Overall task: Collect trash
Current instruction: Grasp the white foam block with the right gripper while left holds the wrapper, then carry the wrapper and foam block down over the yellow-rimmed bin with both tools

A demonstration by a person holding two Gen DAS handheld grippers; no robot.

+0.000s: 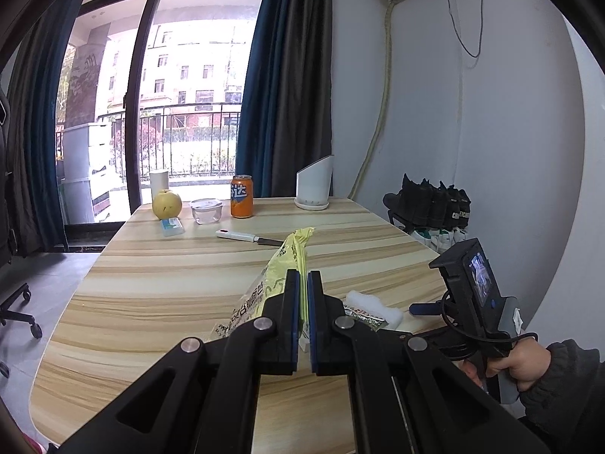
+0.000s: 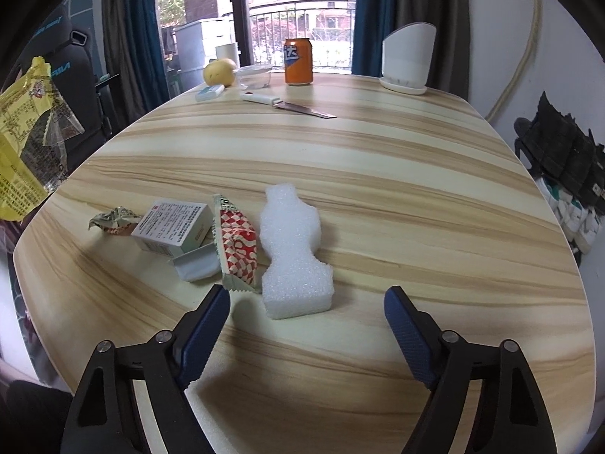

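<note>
in the left wrist view, the left gripper (image 1: 302,283) is seen clenched on a thin yellow plastic snack wrapper (image 1: 281,272), which is pinched between the blue pads and sticks out beyond them above the pale striped wooden table (image 1: 159,287). just right of the fingers, an end of a white foam block (image 1: 372,302) and a strip of a red-and-white checked wrapper (image 1: 365,314) are seen lying on the table. further right, the right gripper's black handle (image 1: 476,302) is held in a person's hand (image 1: 518,363) in a dark sleeve. along the far edge of the table are seen a yellow round fruit (image 1: 167,203), a small pale blue packet (image 1: 172,226), a clear glass bowl (image 1: 205,210), an orange drink can (image 1: 241,196), a white slanted pot on a saucer (image 1: 314,185) and a white-handled knife (image 1: 249,237).

in the right wrist view, the right gripper (image 2: 306,302) is seen released, its jaws spread wide above the table (image 2: 416,196) with nothing pressed between them. the white foam block (image 2: 293,249) lies just ahead of the fingers, nearer the left one. touching its left side lies the red-and-white checked wrapper (image 2: 236,244), then a small white cardboard box with an open flap (image 2: 176,227), then a crumpled foil wrapper (image 2: 113,218). the yellow snack wrapper (image 2: 26,143) is seen hanging at the left edge, off the table.
</note>
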